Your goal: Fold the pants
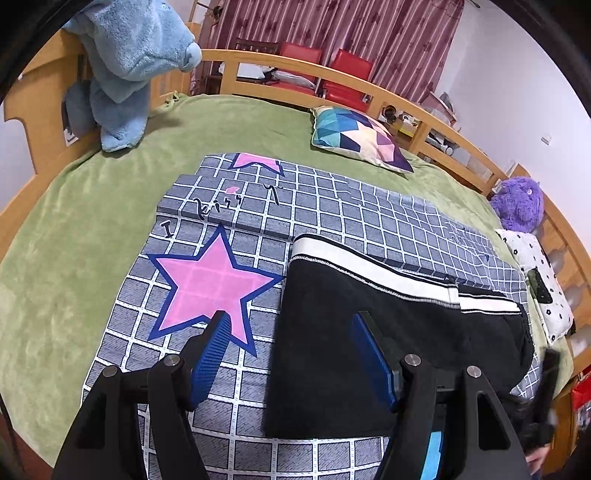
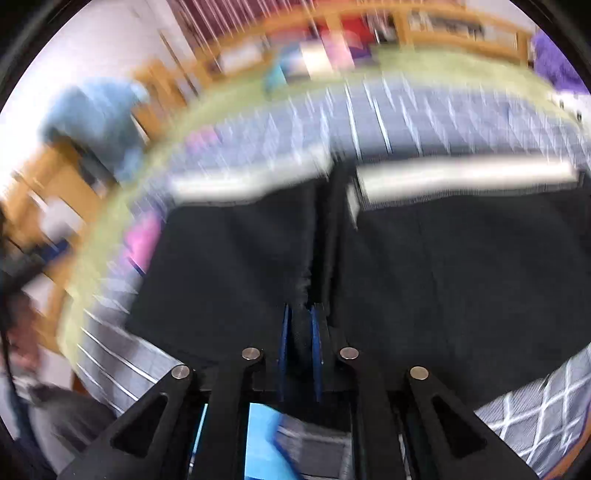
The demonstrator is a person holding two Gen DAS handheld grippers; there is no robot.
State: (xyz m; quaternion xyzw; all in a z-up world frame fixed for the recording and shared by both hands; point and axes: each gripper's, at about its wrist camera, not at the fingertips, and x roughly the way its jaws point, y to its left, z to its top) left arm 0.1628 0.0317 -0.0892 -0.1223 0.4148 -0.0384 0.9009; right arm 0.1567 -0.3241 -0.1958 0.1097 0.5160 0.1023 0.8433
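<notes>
Black pants (image 1: 369, 332) with white band — grey grid sheet (image 1: 332, 206), pink stars.

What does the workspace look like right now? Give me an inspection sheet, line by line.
Surface: green blanket on a bed, grey grid sheet with pink stars laid over it.
Job's things: black pants with white stripes, lying flat on the sheet.
Clutter: blue fleece garment over the bed frame, patterned cushion, purple plush toy.
Grippers: left gripper open, jaws astride the pants' edge; right gripper shut on black fabric, its view blurred.
Cables: nothing seen.
Surroundings: wooden bed frame, red chairs, dark red curtains.
</notes>
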